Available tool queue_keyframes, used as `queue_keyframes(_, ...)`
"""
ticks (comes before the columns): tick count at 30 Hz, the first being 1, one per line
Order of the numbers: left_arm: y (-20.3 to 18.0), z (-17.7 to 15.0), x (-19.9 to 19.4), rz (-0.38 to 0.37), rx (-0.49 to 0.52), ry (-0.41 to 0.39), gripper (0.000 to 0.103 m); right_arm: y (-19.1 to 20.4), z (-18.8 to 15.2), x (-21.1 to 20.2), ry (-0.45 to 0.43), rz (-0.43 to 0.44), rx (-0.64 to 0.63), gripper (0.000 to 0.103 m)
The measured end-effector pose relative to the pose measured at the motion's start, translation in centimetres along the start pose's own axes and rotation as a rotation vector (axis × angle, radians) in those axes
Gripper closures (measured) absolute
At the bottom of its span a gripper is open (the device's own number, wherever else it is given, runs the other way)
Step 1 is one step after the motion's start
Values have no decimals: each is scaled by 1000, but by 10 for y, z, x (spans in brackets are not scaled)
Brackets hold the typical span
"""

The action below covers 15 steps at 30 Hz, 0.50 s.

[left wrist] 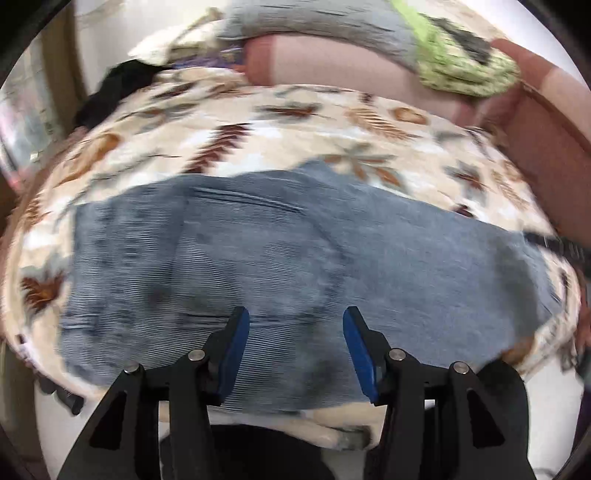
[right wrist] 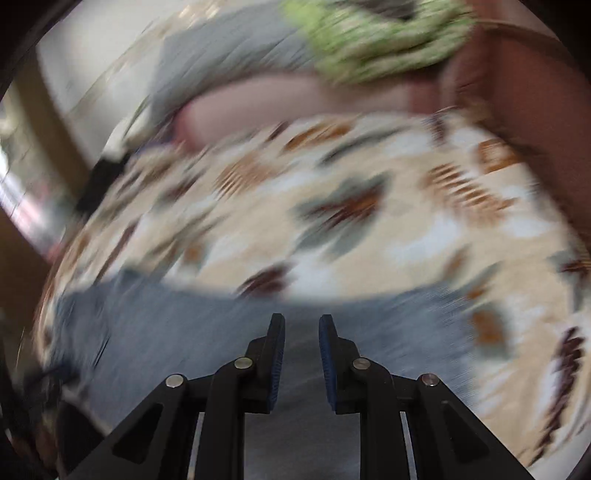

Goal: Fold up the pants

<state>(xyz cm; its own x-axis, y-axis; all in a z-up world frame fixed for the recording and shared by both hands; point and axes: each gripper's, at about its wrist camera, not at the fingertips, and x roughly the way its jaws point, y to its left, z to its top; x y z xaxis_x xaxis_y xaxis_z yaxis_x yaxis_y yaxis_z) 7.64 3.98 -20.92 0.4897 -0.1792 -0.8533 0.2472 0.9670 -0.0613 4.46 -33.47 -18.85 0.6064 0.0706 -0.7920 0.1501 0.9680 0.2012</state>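
The blue-grey pants [left wrist: 258, 251] lie spread across a patterned blanket [left wrist: 258, 140], running left to right. My left gripper [left wrist: 295, 325] hovers just above their near edge, open, its blue pads well apart with nothing pinched. In the blurred right wrist view the pants [right wrist: 166, 325] stretch along the lower part of the picture. My right gripper [right wrist: 302, 332] has its jaws drawn narrow, and grey cloth fills the slot between the pads down to the bottom edge, so it is shut on the pants fabric.
A pink bolster [left wrist: 351, 70] lies along the back of the bed. On it rest a grey garment [left wrist: 325, 22] and a green patterned cloth [left wrist: 465, 62]. A dark garment [left wrist: 110, 88] sits at the back left, and a reddish headboard or sofa side [left wrist: 546, 155] rises on the right.
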Motion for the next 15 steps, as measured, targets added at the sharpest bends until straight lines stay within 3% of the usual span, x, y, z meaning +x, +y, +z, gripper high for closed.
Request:
queue_keyframes(3, 29, 2, 2, 57, -75, 11, 46, 35, -13, 32, 91, 64, -27, 82)
queue_keyframes(6, 54, 0, 20, 107, -140, 100, 43, 48, -18, 64, 167, 53, -12, 81)
queue_keyframes(9, 64, -2, 25, 86, -177, 123, 43, 51, -9, 75, 130, 30, -2, 81)
queue_keyframes(12, 54, 1, 16, 102, -145, 98, 43, 40, -3, 67, 122, 72, 70, 81)
queue_keyframes(15, 31, 0, 2, 73, -93, 67, 43, 36, -11, 43, 80, 73, 45, 81)
